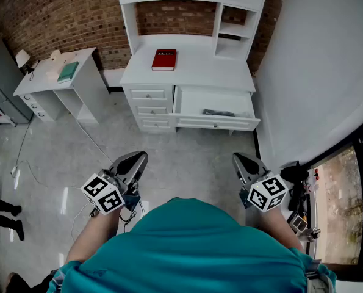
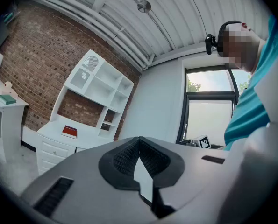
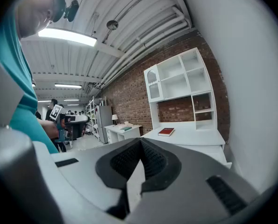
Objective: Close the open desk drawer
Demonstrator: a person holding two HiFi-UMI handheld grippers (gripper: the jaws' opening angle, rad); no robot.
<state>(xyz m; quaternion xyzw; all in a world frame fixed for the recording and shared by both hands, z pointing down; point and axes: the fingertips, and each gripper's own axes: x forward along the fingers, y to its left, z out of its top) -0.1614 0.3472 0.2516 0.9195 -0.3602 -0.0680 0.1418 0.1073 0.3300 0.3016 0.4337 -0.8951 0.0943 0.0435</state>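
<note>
The open drawer (image 1: 215, 124) sticks out of the white desk (image 1: 199, 72) at 12 o'clock in the head view. A red book (image 1: 164, 59) lies on the desk. The left gripper (image 1: 138, 157) at 7 o'clock and the right gripper (image 1: 239, 159) at 5 o'clock are well apart from the drawer, each with its jaws together and nothing between them.

Qty by kind, head view.
Benches 2: big white bench (image 1: 199, 72), small bench (image 1: 42, 83). Big one's drawers: 1 open drawer (image 1: 213, 100), 3 shut drawers (image 1: 149, 109). Books 2: red book (image 1: 164, 59), teal book (image 1: 67, 72). Lamp (image 1: 22, 58) x1. Grippers 2: left gripper (image 1: 138, 158), right gripper (image 1: 238, 159).
</note>
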